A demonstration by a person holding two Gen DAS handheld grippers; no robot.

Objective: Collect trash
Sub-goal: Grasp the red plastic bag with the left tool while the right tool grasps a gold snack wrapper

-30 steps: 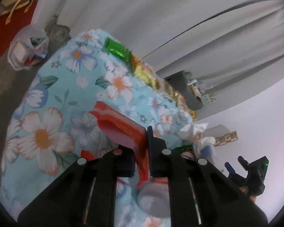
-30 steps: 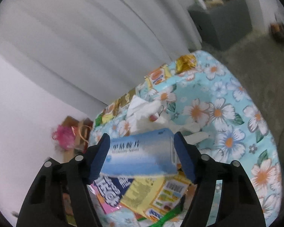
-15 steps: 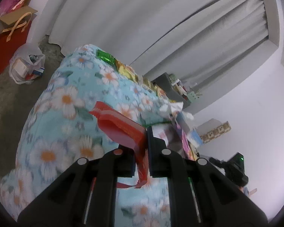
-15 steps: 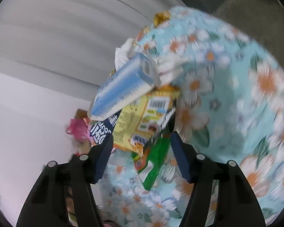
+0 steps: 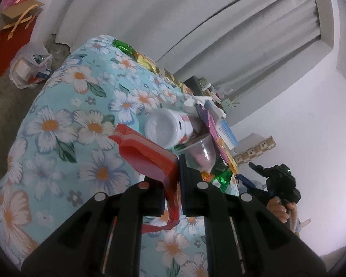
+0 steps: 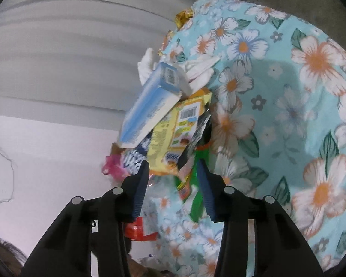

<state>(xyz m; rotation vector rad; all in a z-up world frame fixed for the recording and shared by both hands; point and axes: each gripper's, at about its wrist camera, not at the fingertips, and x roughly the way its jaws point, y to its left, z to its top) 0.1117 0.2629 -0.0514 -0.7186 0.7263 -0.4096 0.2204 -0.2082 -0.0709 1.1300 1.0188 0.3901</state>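
Clamped on a red wrapper (image 5: 147, 159), the left gripper (image 5: 177, 182) is crowded at one o'clock by a clear cup (image 5: 200, 152) and white tub (image 5: 166, 127), while the right gripper (image 6: 173, 184), jaws just closing, is seen around a yellow packet (image 6: 173, 136) under a blue box (image 6: 150, 106) at eleven o'clock.

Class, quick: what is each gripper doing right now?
Left gripper: shut on the red wrapper.
Right gripper: open, just closing around the snack wrappers.
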